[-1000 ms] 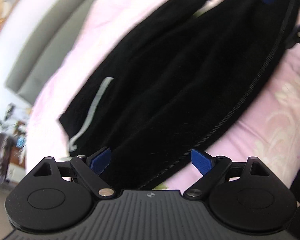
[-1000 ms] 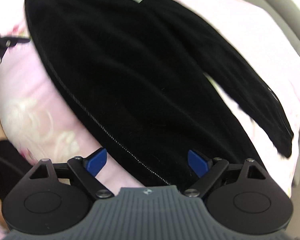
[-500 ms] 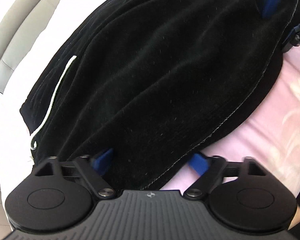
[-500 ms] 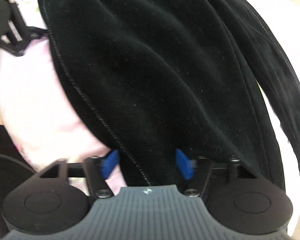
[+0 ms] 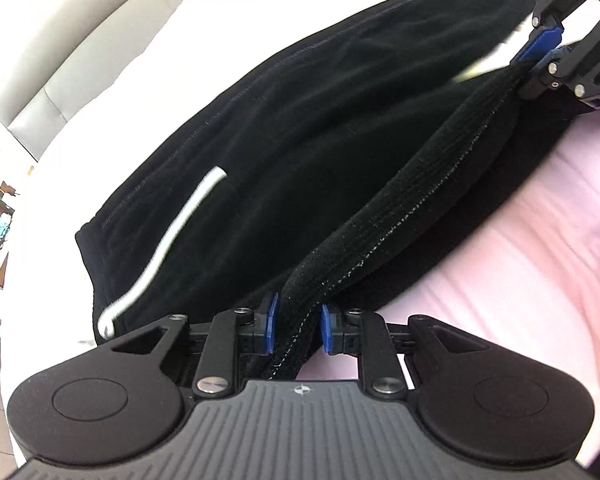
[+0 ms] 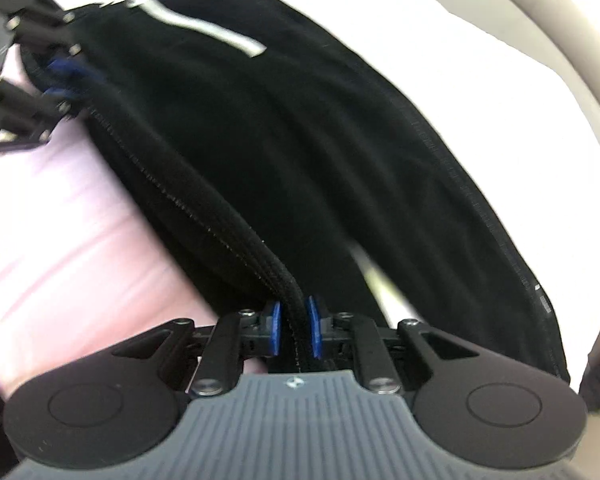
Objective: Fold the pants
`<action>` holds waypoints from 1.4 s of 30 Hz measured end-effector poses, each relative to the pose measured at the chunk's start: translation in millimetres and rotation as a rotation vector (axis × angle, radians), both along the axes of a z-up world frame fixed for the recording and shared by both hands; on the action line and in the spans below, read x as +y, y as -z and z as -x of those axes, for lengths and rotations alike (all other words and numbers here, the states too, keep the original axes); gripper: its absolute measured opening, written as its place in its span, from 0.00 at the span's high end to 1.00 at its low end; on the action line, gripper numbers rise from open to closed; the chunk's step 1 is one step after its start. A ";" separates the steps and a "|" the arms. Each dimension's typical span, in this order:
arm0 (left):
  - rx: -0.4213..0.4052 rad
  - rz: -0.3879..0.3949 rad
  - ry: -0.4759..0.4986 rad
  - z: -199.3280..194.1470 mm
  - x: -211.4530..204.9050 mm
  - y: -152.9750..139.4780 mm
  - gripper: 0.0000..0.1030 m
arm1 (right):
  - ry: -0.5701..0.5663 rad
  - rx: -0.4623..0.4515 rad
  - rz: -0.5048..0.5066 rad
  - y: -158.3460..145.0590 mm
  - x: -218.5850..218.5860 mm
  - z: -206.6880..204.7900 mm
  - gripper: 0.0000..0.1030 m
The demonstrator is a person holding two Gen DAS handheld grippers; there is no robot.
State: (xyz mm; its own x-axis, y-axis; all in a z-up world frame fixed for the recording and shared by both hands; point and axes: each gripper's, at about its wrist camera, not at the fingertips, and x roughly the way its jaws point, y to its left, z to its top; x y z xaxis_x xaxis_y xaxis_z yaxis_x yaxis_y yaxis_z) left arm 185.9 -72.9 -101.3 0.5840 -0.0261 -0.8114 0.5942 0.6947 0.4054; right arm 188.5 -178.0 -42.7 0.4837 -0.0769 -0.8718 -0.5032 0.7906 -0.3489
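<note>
Pants (image 5: 320, 128), black, lie spread on a bed with a pink sheet (image 5: 520, 248), their far side reaching toward the white part of the bedding (image 5: 148, 40). A white stripe (image 5: 184, 216) runs along a pocket near one end of the cloth.

A ribbed band (image 5: 400, 208) with pale stitching forms the near edge of the pants; it is lifted off the sheet and stretched in a line between the two tools.

In the left wrist view, the left tool (image 5: 296, 328) has its blue pads on either side of one end of the band. Its jaws are closing, and the pads press on the bunched cloth. At the top right of that view the right tool (image 5: 540, 56) holds the other end of the band, one blue pad showing against the fabric.

In the right wrist view, the right tool (image 6: 294, 328) likewise has the band (image 6: 228, 216) running down between its blue pads, the jaws closing tight on it. The left tool (image 6: 64, 80) shows blurred at the top left, at the far end of the band, next to the pink sheet (image 6: 60, 220). The pants (image 6: 340, 152) fill the middle of this view, the white stripe (image 6: 216, 32) near the top.

A grey padded headboard (image 5: 80, 36) curves behind the bed.
</note>
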 end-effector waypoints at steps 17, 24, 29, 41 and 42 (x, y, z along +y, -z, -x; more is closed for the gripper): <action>0.301 0.172 0.025 -65.8 47.8 -5.5 0.26 | 0.136 0.148 -0.159 7.4 -48.4 -75.5 0.42; 0.297 -0.024 0.165 -26.6 86.4 -32.3 0.22 | 0.165 0.188 -0.181 -10.3 -93.3 -35.9 0.25; 0.243 -0.255 0.230 3.6 120.8 -15.8 0.20 | 0.208 0.257 -0.040 -4.3 -133.3 6.0 0.24; 0.203 -0.457 0.154 -0.6 154.3 31.3 0.25 | 0.302 0.369 0.108 24.4 -218.0 73.8 0.26; 0.201 -0.462 0.148 -1.8 154.0 33.1 0.26 | 0.296 0.373 0.114 35.4 -217.0 74.4 0.27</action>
